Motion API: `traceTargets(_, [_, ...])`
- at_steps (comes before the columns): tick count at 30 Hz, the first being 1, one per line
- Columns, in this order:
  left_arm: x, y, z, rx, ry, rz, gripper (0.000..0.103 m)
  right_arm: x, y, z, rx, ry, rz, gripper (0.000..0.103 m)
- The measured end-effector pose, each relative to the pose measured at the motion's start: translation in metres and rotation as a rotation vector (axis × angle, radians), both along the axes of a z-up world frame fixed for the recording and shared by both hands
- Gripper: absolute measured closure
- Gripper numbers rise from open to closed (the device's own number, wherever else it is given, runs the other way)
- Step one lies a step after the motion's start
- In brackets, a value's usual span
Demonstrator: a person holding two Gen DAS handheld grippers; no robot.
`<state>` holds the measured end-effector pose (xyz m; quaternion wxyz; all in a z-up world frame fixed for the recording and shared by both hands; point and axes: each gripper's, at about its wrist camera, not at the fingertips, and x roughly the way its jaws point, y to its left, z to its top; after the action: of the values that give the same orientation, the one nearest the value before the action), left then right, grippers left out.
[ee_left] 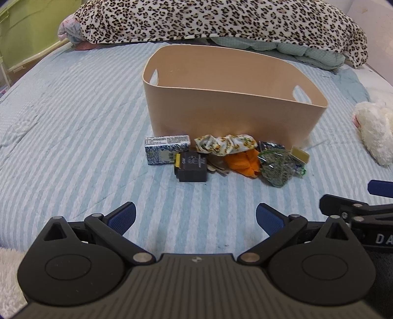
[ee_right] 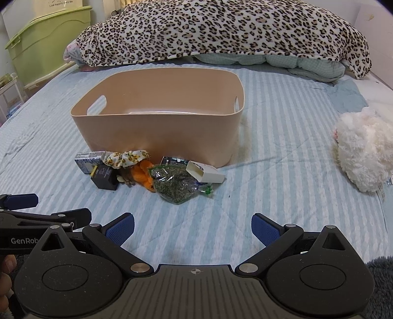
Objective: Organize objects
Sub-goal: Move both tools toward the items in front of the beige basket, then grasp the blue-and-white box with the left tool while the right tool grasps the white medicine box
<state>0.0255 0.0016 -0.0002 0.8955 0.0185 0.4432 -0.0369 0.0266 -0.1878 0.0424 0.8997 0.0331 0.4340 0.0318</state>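
Left hand-held gripper point(ee_left: 195, 217): spread wide over the striped bed cover, blue pads well apart, nothing between them, low in the frame of its own view.
Right hand-held gripper point(ee_right: 192, 227): also spread wide and holding nothing, sitting at the bottom of its view; its neighbour pokes in at the lower left there.
Bin point(ee_left: 221, 115): beige, rounded corners, a handle slot in each end wall, standing upright on the bed point(ee_left: 73, 127) in the middle of the frame; from the right view its inside looks bare as far as can be seen.
Pile: here's the clutter, bunched right against the bin's near wall, centre of both views.
Blue-and-white box point(ee_left: 165, 150): far left of the pile, lying on its long side.
Black box point(ee_left: 191, 166): just in front of the blue-and-white one, touching it, yellow tab on its left face.
Scrunchie point(ee_left: 226, 144): sunflower print, draped along the foot of the bin wall.
Orange cloth point(ee_left: 243, 163): tucked under the scrunchie, crumpled.
Bag of dried herbs point(ee_left: 277, 168): clear plastic, greenish contents, right of the orange cloth.
White carton point(ee_right: 205, 173): open end facing the camera, resting against the herb bag's right side.
Dark packet point(ee_right: 174, 160): behind the herb bag, mostly hidden, print too small to read.
Fluffy toy point(ee_right: 363, 152): white, right edge of the frame, well apart from the pile.
Leopard blanket point(ee_left: 216, 22): heaped across the top of the frame, behind the bin.
Green chest point(ee_right: 41, 46): upper left of the right view, beside the bed.
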Motion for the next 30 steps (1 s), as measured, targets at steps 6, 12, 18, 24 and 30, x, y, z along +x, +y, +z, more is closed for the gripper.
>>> traceTargets(6, [0.021,0.008,-0.005,0.018,0.0,0.033,0.0,0.014,-0.005,-0.005,0.003,-0.002,0.003,0.0])
traceTargets(12, [0.046,0.02,-0.013,0.03,0.003,0.075,0.0,0.037,-0.016,-0.011,0.003,-0.008,-0.008,0.0])
traceTargets(18, [0.077,0.031,-0.02,0.044,0.014,0.131,0.0,0.064,-0.023,-0.019,0.009,-0.007,-0.016,0.001])
traceTargets(24, [0.107,0.035,-0.03,0.069,0.027,0.181,0.0,0.088,-0.028,-0.035,0.018,0.018,-0.031,0.006])
traceTargets(30, [0.125,0.032,-0.043,0.035,0.052,0.157,0.0,0.106,-0.034,-0.055,0.039,0.063,-0.044,0.013])
